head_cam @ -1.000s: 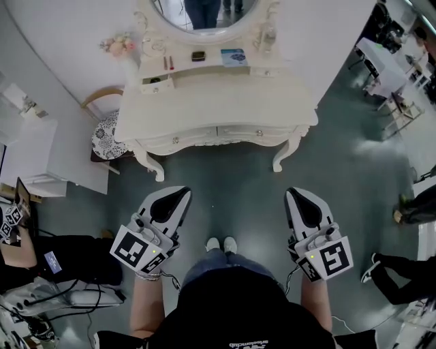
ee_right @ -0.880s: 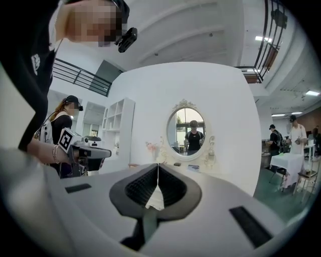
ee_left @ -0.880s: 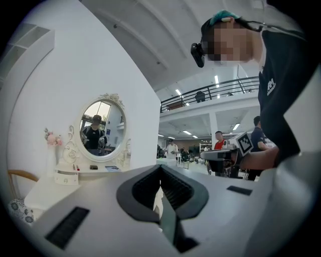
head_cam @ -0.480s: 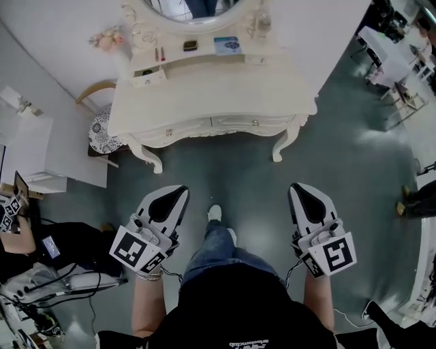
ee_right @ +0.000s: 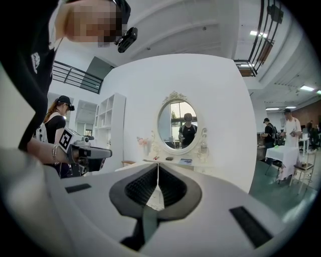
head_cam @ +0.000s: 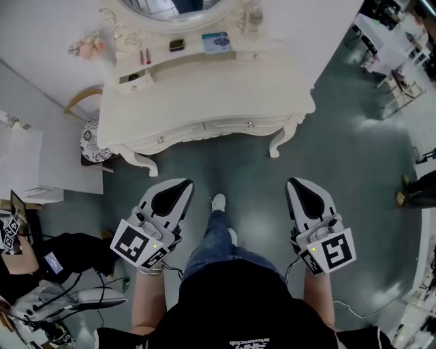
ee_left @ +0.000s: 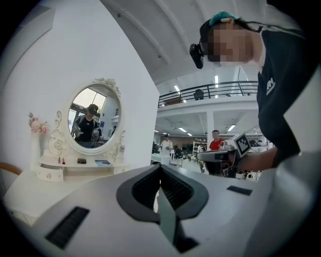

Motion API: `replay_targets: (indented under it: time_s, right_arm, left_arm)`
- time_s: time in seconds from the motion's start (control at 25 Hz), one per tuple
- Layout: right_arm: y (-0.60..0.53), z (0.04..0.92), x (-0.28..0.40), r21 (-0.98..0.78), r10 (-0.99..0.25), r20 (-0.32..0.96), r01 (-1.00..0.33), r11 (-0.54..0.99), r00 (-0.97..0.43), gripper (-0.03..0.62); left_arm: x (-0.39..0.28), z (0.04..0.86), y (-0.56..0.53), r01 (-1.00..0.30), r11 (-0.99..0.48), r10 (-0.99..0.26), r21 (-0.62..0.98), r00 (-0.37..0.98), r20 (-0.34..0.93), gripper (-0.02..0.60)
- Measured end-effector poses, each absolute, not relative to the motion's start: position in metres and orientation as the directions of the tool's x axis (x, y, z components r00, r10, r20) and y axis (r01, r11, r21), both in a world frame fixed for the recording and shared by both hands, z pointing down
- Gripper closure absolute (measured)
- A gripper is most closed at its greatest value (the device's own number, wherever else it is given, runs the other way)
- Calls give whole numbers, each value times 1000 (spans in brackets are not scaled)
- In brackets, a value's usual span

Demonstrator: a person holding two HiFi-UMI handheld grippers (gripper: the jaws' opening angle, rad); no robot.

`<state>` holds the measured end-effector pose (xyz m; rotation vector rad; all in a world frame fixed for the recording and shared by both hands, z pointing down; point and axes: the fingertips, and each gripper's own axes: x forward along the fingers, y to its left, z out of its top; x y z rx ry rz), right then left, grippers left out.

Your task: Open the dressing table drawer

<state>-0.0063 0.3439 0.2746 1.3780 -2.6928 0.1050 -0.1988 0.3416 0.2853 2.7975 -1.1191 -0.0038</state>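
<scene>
While both grippers point toward it from across the grey-green floor [head_cam: 340, 143], the dressing table [head_cam: 287, 129] stands against a curved white wall [head_cam: 41, 41]. Its cream counter [head_cam: 218, 88] is bare across the wide front part. A raised shelf at the back carries a small dark object [head_cam: 176, 45], a blue-patterned item [head_cam: 216, 42] and, beyond its left end, pink flowers [head_cam: 85, 46]. An oval mirror [head_cam: 170, 5] rises behind the shelf.

2 drawers sit side by side in the front apron, the left drawer [head_cam: 163, 140] and the right drawer [head_cam: 248, 125]. Each has a small knob and both are pushed in. A chair [head_cam: 88, 136] with a patterned seat stands just beside the table's left end.

The left gripper [head_cam: 180, 185] and the right gripper [head_cam: 298, 185] are well apart from the drawers, with bare floor between. Each has its jaws pressed together with nothing between them. The person's shoe [head_cam: 218, 202] shows on the floor between the 2 grippers.
</scene>
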Motion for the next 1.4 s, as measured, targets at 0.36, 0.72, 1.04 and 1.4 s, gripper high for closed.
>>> replay_targets:
  time_s: [0.36, 0.72, 1.04, 1.4]
  right_arm:
    - [275, 264, -15, -4, -817, 121, -824, 567, -563, 574]
    - [226, 256, -23, -5, -849, 126, -856, 517, -514, 574]
    - [194, 258, -33, 0, -879, 124, -886, 463, -460, 574]
    - [186, 269, -29, -13, -908, 147, -918, 396, -393, 574]
  left_arm:
    - [-190, 278, 267, -624, -773, -624, 112, 781, 43, 565]
    - [-189, 272, 211, -559, -820, -559, 124, 828, 44, 565]
    - [-193, 277, 172, -499, -856, -498, 133, 866, 41, 565]
    - [-190, 292, 154, -446, -880, -443, 163, 895, 57, 565]
